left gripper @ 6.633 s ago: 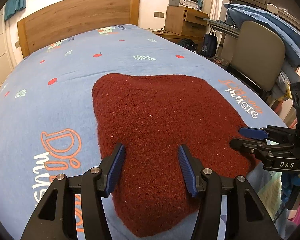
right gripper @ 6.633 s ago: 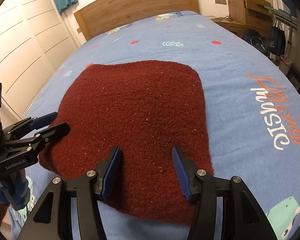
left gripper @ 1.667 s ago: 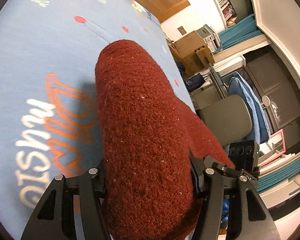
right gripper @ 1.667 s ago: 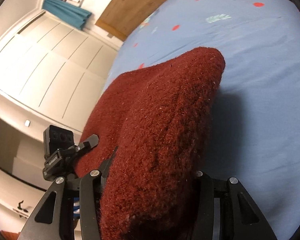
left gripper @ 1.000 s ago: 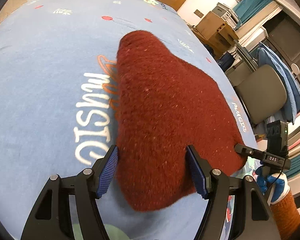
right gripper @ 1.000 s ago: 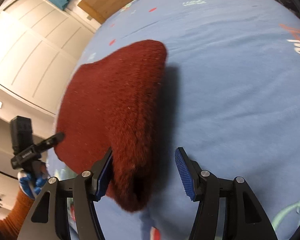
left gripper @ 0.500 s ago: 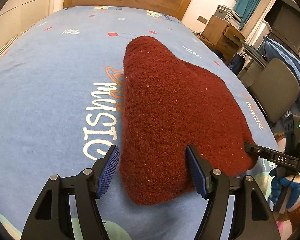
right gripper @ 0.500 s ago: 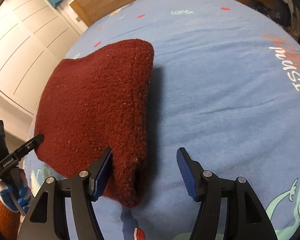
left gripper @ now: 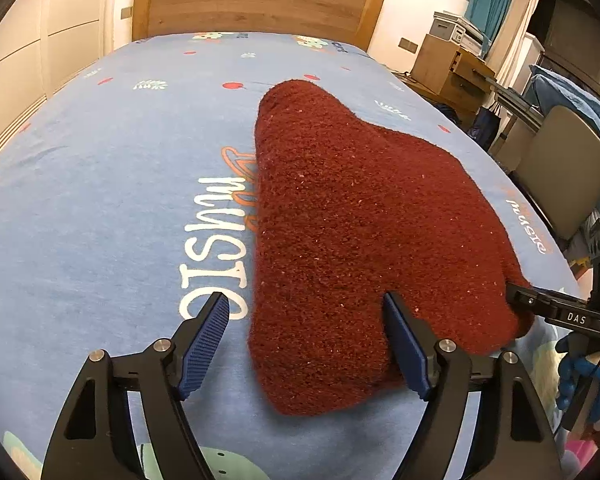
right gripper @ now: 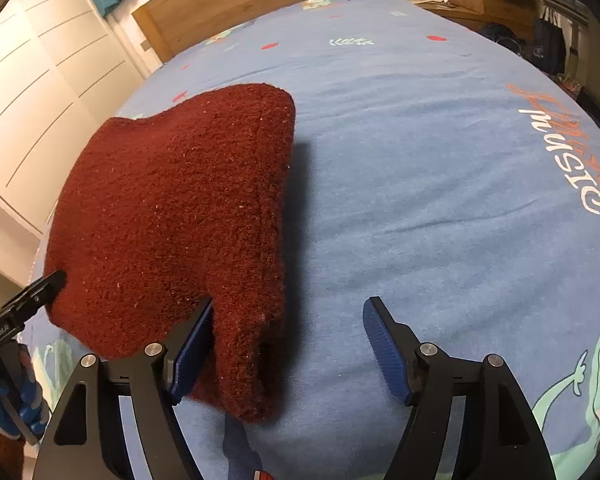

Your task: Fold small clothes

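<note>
The blue printed bedsheet [left gripper: 100,184] fills both views, and on it lies the dark red knitted garment [left gripper: 352,216], now doubled over itself — seconds ago it was spread flat in a single layer, then carried up and across. It rests near the foot of the bed, its folded edge running away towards the wooden headboard [left gripper: 252,0]. The left gripper [left gripper: 308,340] and the right gripper [right gripper: 288,344] have both let go: their jaws are opening, each straddling a near corner of the garment without pinching it. That release suggests the first fold is set — a further fold probably remains.
</note>
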`<action>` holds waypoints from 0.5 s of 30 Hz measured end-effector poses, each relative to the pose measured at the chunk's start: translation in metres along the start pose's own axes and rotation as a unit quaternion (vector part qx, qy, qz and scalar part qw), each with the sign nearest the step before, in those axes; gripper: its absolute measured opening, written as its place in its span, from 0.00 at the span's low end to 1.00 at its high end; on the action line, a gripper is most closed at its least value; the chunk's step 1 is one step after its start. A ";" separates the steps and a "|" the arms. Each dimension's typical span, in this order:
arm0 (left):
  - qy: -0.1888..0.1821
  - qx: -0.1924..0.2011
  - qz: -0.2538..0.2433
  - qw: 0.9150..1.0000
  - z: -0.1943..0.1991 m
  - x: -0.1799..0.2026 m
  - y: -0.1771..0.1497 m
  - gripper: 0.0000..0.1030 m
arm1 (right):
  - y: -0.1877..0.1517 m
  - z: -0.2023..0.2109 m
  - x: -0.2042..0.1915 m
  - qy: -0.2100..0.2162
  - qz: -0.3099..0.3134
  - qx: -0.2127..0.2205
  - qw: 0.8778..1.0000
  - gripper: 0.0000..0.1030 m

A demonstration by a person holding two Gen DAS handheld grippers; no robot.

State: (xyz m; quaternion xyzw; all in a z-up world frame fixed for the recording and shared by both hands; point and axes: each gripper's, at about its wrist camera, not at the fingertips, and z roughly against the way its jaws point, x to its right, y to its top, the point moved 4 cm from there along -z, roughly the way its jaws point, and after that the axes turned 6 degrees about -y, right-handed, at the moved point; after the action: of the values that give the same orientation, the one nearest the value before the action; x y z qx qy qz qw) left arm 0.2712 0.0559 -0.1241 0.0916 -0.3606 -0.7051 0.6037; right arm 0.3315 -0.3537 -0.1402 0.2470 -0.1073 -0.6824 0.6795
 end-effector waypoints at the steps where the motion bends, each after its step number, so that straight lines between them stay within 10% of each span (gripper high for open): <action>1: 0.004 0.000 -0.001 1.000 -0.001 0.001 -0.001 0.73 | 0.001 0.000 -0.001 -0.002 -0.001 -0.001 1.000 0.72; 15: 0.037 0.013 0.010 0.999 0.027 0.007 -0.005 0.73 | 0.000 0.029 -0.014 -0.042 -0.020 -0.006 0.999 0.73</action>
State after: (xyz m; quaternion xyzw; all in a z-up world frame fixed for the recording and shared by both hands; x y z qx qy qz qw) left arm 0.2502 0.0605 -0.1054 0.1218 -0.3486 -0.6904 0.6221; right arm 0.3173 -0.3459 -0.1129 0.2163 -0.1266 -0.7066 0.6618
